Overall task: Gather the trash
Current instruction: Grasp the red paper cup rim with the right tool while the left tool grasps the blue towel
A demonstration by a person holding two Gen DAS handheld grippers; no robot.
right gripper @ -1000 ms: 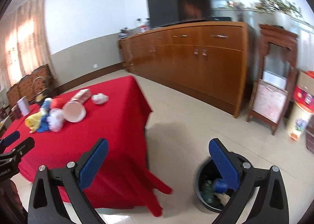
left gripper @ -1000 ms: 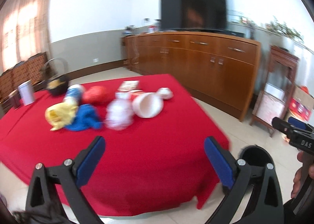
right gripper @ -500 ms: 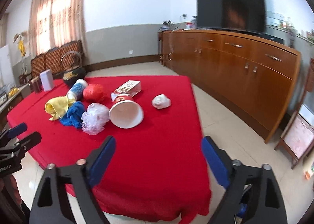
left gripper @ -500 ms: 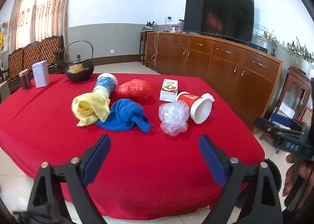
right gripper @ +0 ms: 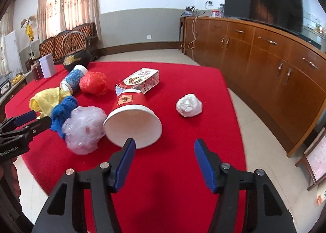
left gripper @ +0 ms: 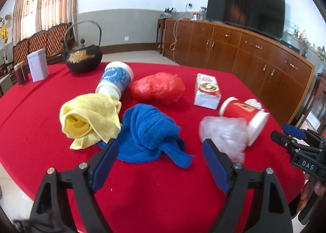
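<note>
Red cloth covers the table (right gripper: 183, 171), with the litter scattered over its middle. Both tools are held above the near edge, empty: the left gripper (left gripper: 159, 163) with fingers spread wide before the blue cloth (left gripper: 150, 131), the right gripper (right gripper: 164, 161) likewise spread, just short of the red paper cup (right gripper: 132, 118).

Cup noted lying on its side, long axis running away from the right wrist camera, open mouth toward the gripper, base toward the carton (right gripper: 140, 80). It touches the clear plastic wad (right gripper: 83, 129) on its left.

Risks, as judged: the cup may roll or be crushed if pinched across its thin rim (paper wall, little stiffness). The wad beside it could be dragged along or pushed off the edge. The white crumpled ball (right gripper: 189, 105) sits apart, nearer the table's right edge, and could be knocked to the floor. Cloths may be taken for trash by mistake.
</note>
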